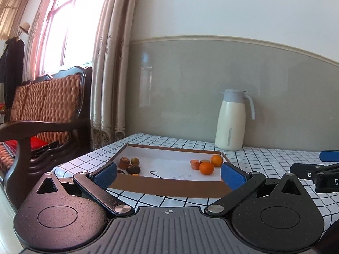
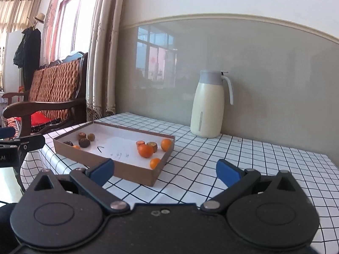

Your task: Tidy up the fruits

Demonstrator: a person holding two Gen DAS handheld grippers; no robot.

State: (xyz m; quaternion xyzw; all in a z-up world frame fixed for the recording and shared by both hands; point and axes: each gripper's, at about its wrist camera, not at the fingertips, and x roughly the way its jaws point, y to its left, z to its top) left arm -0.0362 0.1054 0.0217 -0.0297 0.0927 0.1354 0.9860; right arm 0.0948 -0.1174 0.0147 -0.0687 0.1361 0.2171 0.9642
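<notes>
A shallow brown cardboard box (image 1: 169, 185) (image 2: 135, 170) with a white floor lies on the checked table. Several dark brown fruits (image 1: 133, 169) (image 2: 84, 142) lie at its left end. Several oranges (image 1: 206, 167) (image 2: 145, 150) and small orange pieces lie at its right end, one orange (image 2: 155, 162) in the near right corner. My left gripper (image 1: 168, 174) is open and empty, just in front of the box's near wall. My right gripper (image 2: 165, 169) is open and empty, in front of the box's near right corner. The right gripper also shows in the left wrist view (image 1: 317, 170).
A cream thermos jug (image 1: 232, 120) (image 2: 208, 105) with a grey lid stands at the back of the table by the wall. A wooden sofa (image 1: 46, 114) and curtains stand to the left, beyond the table's left edge. The checked tablecloth (image 2: 243, 158) extends to the right.
</notes>
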